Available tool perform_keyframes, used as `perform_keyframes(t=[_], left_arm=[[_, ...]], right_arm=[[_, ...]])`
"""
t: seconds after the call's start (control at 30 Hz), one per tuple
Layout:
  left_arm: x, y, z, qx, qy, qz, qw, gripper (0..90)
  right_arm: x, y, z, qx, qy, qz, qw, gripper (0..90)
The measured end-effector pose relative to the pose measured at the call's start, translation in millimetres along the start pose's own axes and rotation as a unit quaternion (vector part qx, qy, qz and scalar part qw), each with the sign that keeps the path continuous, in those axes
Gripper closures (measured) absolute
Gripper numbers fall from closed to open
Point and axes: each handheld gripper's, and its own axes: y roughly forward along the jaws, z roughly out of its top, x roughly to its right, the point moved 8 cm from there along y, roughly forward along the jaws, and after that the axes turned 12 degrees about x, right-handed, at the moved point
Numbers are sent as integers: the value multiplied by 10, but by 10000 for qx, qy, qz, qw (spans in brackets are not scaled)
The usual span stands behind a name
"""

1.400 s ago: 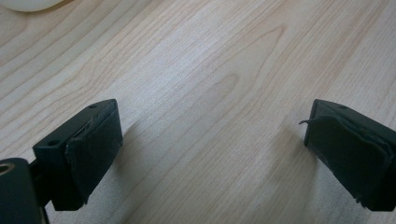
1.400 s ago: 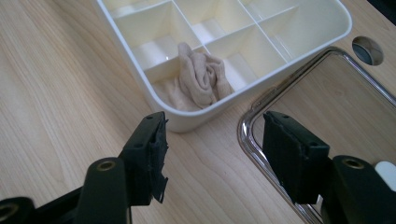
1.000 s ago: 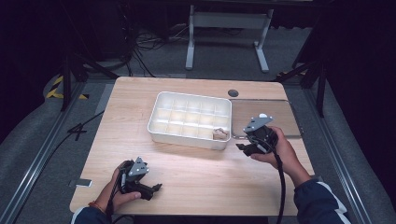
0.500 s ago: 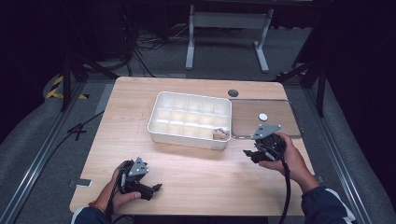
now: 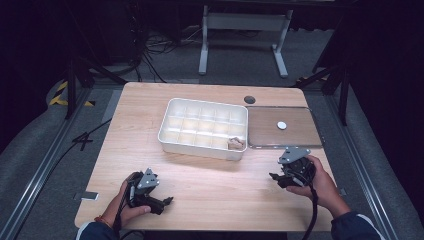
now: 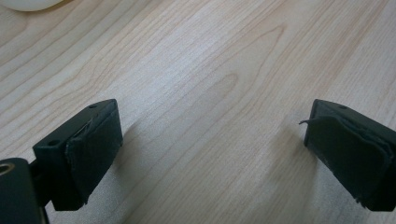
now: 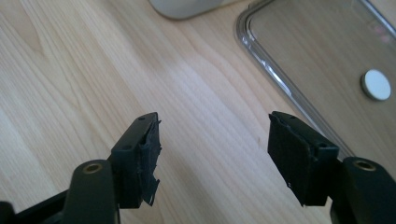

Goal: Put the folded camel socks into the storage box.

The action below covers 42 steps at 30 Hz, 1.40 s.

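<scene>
The right gripper (image 5: 278, 178) has withdrawn from the far right of the table, where it stood over the clear lid a second ago, to the lower right of the high view, close to the near table edge. Its jaws have just been opening and now stand wide with nothing between them; in the right gripper view only bare wood shows between the two black pads (image 7: 299, 156).

The clear lid (image 5: 295, 131) lies flat on the table (image 5: 210, 200), right of centre in the high view, touching or just beside the right wall of the white compartment tray (image 5: 202, 147). A small white disc (image 5: 282, 125) sits on top of the lid. In the right gripper view the lid's rounded corner (image 7: 261, 56) occupies the upper right, well apart from the jaws.

The tray stands at the centre of the high view. One small beige item (image 5: 235, 143) rests in its lower right compartment; what it is cannot be told at this size.

The left gripper (image 5: 165, 202) rests at the lower left of the high view, jaws wide and empty over bare wood, as before.

Judgement: the lid is released and parked beside the tray, which stands uncovered. With both grippers empty, either is free for the next pick.
</scene>
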Motion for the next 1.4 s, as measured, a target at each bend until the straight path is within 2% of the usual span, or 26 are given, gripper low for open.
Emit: perform_keyframes(t=[0.27,0.5,0.63,0.7,0.83,0.9,0.97,1.0,1.07,1.1,1.13,1.2,1.4], left_arm=[[0,0,0,0,0,0,10000,45],[0,0,0,0,2,1,10000,45],[0,0,0,1,0,0,10000,45],[0,0,0,1,0,1,10000,45],[0,0,0,2,-1,1,10000,45],[0,0,0,0,1,0,10000,45],[0,0,0,0,1,0,10000,45],[0,0,0,0,0,0,10000,45],[0,-1,-1,0,0,3,10000,45],[0,-3,-2,-8,0,14,10000,46],[0,-3,-2,-8,0,14,10000,45],[0,-1,-2,6,-2,16,10000,46],[0,-5,-3,-16,3,13,10000,45]], right_arm=[[-15,-28,-282,42,183,10,9998,341],[4,-97,-529,131,536,-32,9985,337],[16,-146,-695,190,806,-86,9965,336],[20,-155,-729,220,852,-82,9961,336],[30,-180,-864,289,1056,-140,9939,318],[30,-193,-921,447,1254,-87,9911,312],[58,-213,-980,592,1437,-150,9877,270],[58,-213,-980,592,1437,-150,9877,270],[68,-217,-1025,707,1662,-123,9835,253],[76,-223,-1058,895,1707,-135,9812,247],[76,-223,-1058,895,1707,-135,9812,247],[71,-228,-1077,1068,1695,-164,9796,245],[73,-232,-1083,1058,1719,-181,9792,244]])
